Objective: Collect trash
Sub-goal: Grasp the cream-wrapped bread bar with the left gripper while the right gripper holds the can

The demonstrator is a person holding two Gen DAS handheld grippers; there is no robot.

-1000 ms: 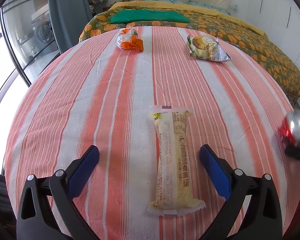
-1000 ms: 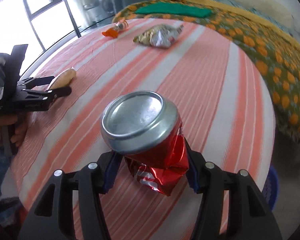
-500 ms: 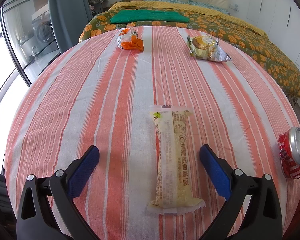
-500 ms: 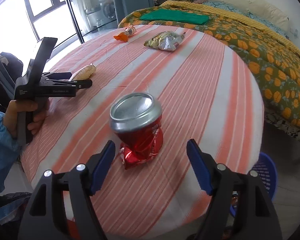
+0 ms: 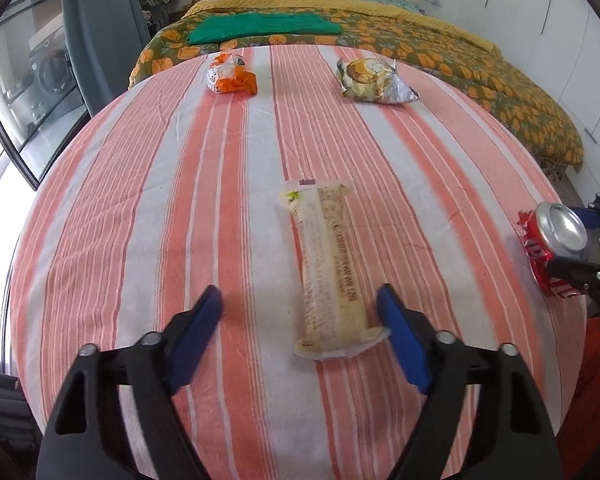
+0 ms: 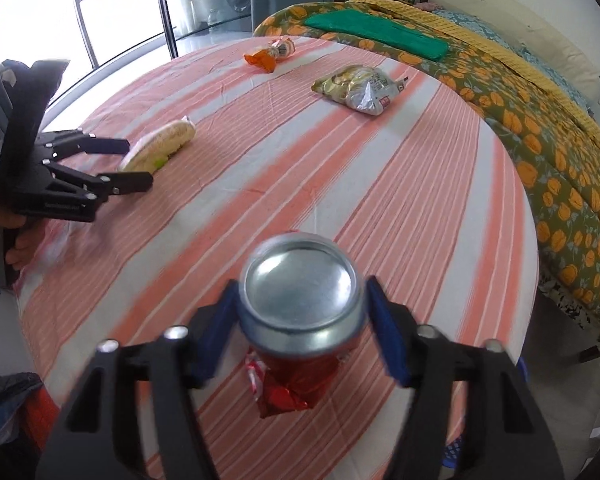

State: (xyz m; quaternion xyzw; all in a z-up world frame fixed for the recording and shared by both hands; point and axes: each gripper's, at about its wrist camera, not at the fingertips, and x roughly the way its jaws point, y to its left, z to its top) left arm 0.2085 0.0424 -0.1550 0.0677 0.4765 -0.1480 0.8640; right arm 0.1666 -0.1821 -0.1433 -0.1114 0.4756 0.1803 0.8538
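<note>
While its jaws close in, the right gripper [image 6: 300, 312] has the crushed red can [image 6: 300, 300] between its blue pads, touching both sides near the table's [image 6: 420, 184] front edge. Further left, the left gripper [image 5: 300, 336] is narrowing around a pale wrapper [image 5: 332, 272], not yet touching it.

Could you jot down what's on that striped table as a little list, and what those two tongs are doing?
table: striped cloth
near left tongs: long pale wrapper, between the closing blue pads, untouched
in right tongs: crushed red can, pads closing around it
far side: orange wrapper, silver snack bag
beyond table: bed
</note>
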